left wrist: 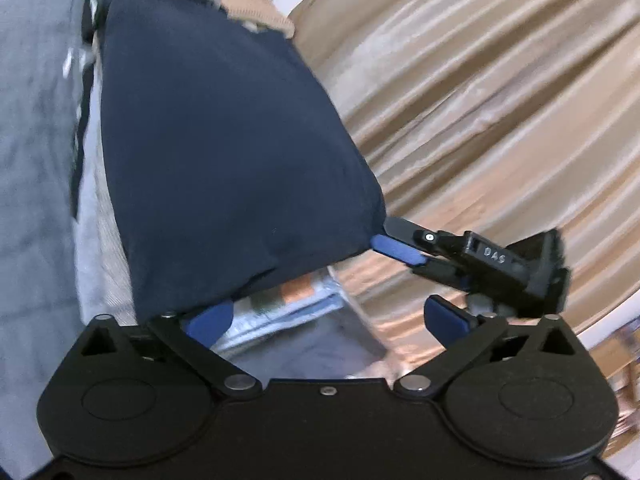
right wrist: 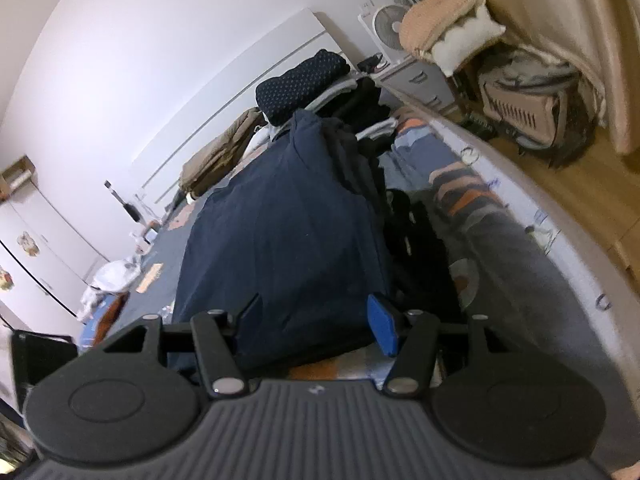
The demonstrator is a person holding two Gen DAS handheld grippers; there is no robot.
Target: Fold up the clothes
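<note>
Navy cloth (left wrist: 224, 152) fills the frame's middle, its corner pinched by the right gripper (left wrist: 394, 240); left gripper (left wrist: 328, 320) gapes apart, holding nothing.

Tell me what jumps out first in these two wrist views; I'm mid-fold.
The big navy garment fills the middle of both views. In the left wrist view its lower right corner is drawn to a point where the right gripper pinches it, while the left gripper sits wide open at the bottom edge, holding nothing. Tan curtains cover the whole right side of that view.
</note>
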